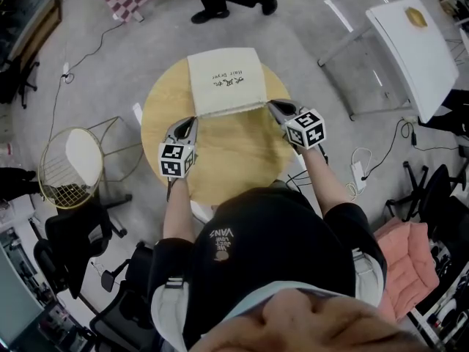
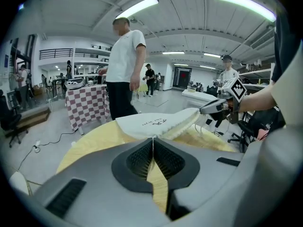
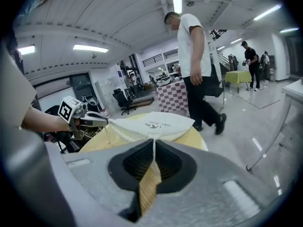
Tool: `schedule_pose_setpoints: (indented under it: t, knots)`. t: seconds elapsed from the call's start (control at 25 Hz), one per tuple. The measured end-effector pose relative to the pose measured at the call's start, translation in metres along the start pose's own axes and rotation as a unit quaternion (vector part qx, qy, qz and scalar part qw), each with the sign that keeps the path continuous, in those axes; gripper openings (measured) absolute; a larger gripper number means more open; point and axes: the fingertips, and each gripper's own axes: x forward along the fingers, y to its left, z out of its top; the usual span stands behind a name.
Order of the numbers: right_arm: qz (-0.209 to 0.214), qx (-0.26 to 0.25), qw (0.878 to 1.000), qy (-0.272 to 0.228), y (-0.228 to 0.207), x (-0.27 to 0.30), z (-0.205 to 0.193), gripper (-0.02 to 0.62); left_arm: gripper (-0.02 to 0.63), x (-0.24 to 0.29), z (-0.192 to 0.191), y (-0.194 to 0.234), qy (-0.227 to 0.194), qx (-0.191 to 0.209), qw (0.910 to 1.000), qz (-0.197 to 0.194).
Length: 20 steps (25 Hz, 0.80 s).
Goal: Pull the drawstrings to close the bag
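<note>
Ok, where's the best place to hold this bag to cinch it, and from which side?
Take the drawstrings, not the cloth. The bag lies flat, gathered mouth toward the person, with one string leaving each near corner. Come in from the near side at each corner, as the left gripper and right gripper are, both shut on one.

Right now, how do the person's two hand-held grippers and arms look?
Both the left hand-held gripper and the right hand-held gripper are grey, tapering to a narrow tip, with black ribbed pads inside. Each carries a white cube with black square markers. No cable shows. The person wears a black T-shirt with short sleeves.
</note>
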Motion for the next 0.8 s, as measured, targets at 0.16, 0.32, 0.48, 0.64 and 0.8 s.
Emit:
schedule_pose_setpoints:
  t: [0.16,0.32,0.48,0.64,0.8]
  knots:
    - [-0.005,-0.001,1.0,-0.01,0.001,-0.01,0.011,0.008,0.02,-0.008,0.013,-0.004,-0.015,0.002,0.9998,0.014]
    - [-0.005,0.001,1.0,-0.016,0.004,-0.019,0.018,0.008,0.02,-0.015,0.017,-0.009,-0.02,0.004,0.9995,0.025]
    - [0.001,0.0,1.0,-0.02,0.008,-0.024,0.023,0.008,0.02,-0.019,0.02,-0.009,-0.021,0.009,0.9992,0.032]
    - [0.001,0.001,1.0,-0.025,0.016,-0.027,0.028,0.008,0.02,-0.027,0.025,-0.007,-0.025,0.012,0.9989,0.037]
    - [-0.015,0.002,0.999,-0.031,0.022,-0.031,0.032,0.008,0.02,-0.033,0.027,-0.006,-0.032,0.016,0.999,0.027]
